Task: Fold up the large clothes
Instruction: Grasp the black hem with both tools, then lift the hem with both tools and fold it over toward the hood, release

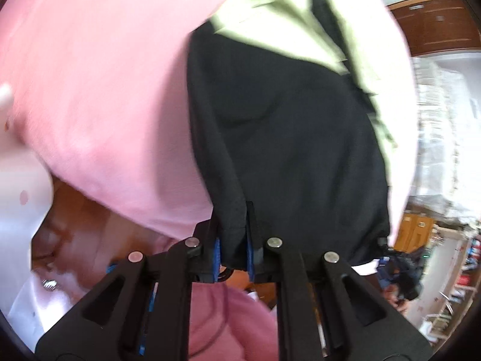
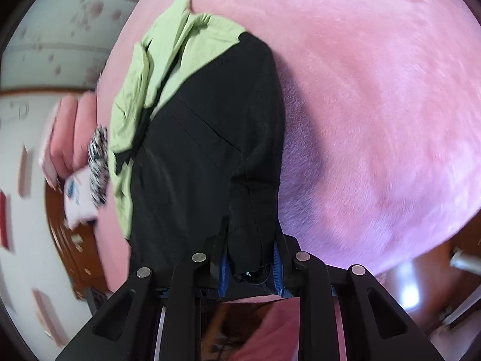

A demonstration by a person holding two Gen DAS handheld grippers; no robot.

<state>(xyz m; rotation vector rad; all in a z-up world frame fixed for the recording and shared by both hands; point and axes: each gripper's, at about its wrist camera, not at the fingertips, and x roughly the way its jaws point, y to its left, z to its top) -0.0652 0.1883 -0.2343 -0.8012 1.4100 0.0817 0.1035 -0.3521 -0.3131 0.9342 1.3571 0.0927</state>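
Black cloth is pinched in both tools: the left gripper [image 1: 234, 258] has its jaws clamped on one edge of the black garment [image 1: 285, 126], the right gripper [image 2: 251, 263] on another; it hangs from them over the pink bedspread [image 2: 375, 105], its far end trailing onto a green garment [image 2: 168, 69]. To fold well, I would keep both grips firm and level, drawing the edge taut; blur smears both views; the garment's full shape and far hem stay hidden.
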